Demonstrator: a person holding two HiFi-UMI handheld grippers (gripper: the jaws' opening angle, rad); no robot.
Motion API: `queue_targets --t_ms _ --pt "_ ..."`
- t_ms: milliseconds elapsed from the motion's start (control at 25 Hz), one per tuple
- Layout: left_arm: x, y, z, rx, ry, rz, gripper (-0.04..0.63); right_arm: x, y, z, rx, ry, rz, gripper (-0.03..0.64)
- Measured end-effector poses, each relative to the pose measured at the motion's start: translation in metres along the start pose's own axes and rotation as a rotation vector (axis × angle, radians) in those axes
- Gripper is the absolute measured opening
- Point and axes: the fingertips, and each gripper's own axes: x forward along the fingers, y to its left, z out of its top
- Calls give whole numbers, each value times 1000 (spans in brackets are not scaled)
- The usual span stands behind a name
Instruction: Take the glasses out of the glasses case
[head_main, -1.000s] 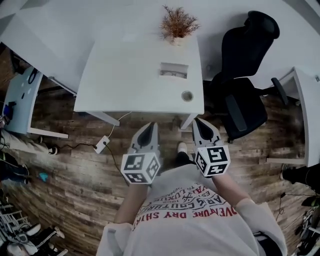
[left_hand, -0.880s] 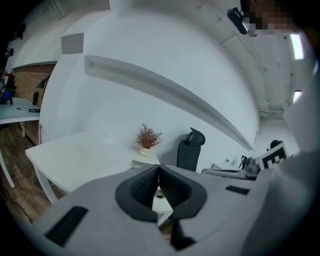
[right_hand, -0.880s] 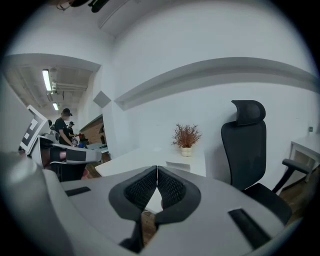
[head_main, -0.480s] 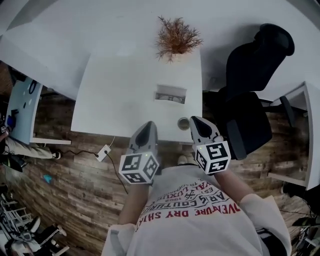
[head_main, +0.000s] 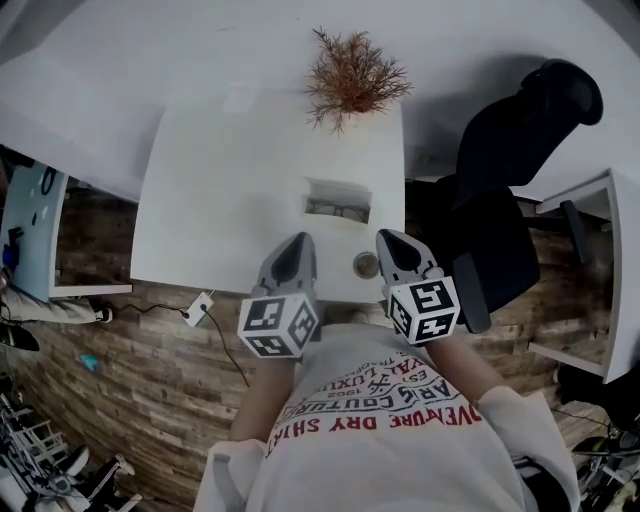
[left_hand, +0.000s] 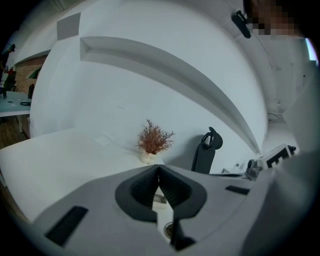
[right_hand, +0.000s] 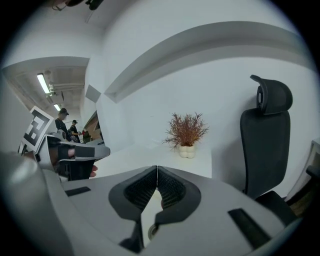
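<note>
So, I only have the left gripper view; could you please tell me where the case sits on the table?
Observer: In the head view the case lies near the middle of the table, between the plant and the near edge.
Operator: Thank you. Is the right gripper free?
Observer: Yes; the right gripper view shows the right gripper shut, with nothing between its jaws.
Operator: And are we over the table?
Observer: The head view shows the left gripper and the right gripper with only their tips over the near edge, short of the case.
</note>
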Motion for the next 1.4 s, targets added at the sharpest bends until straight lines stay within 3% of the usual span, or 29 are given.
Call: queue_targets --t_ms 200,480,720,880,960,1000,1400 --pt "36 27 8 11 69 -45 8 42 12 -12 -21 166 20 14" --pt "78 66 10 41 170 -97 8 100 11 -21 -26 292 -18 14" --pt "97 85 -12 41 278 -152 8 137 16 -56 -151 491 66 15" --pt "100 83 -30 34 347 -199 8 146 11 -65 -192 555 81 21" --pt "101 84 -35 27 365 -212 8 151 9 -69 -223 586 94 122" --pt "101 86 -37 24 371 -216 8 154 8 -71 -247 600 100 129" --pt "107 98 -42 14 416 -248 8 172 3 -99 -504 764 239 101"
